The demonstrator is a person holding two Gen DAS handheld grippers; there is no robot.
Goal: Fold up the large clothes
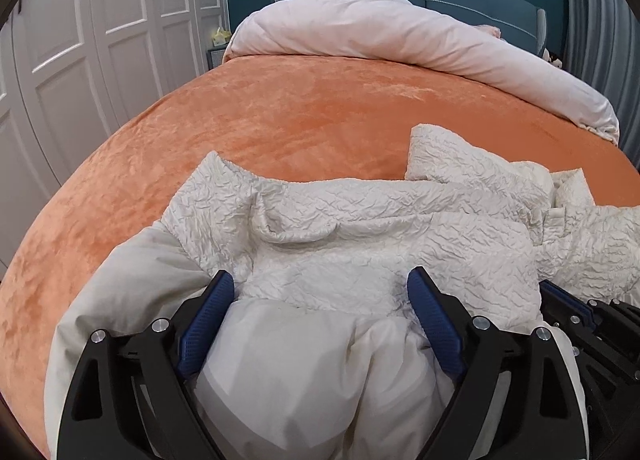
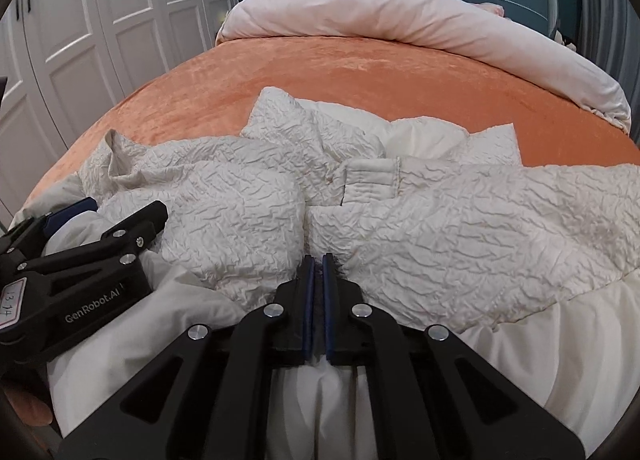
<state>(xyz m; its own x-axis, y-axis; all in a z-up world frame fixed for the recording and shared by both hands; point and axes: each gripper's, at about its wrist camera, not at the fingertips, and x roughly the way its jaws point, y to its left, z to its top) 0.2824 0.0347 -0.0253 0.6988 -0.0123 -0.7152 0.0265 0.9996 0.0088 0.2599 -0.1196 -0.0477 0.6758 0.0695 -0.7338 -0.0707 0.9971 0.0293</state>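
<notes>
Open orange bedspread (image 1: 280, 120) is seen across the middle of both frames, between the crumpled white jacket (image 1: 360, 252) in the lower half and the rolled pink duvet (image 1: 400, 32) along the top; passage is available there. The lower left of the left wrist view is also bare bedspread. The lower centre is blocked by jacket bulk, which fills the gap between the spread jaws of the left gripper (image 1: 320, 292). In the right wrist view, the left gripper body occupies the lower left, close beside the right gripper (image 2: 316, 272), whose jaws are closed on fabric. White wardrobe doors (image 2: 100, 12) bound the upper left.
</notes>
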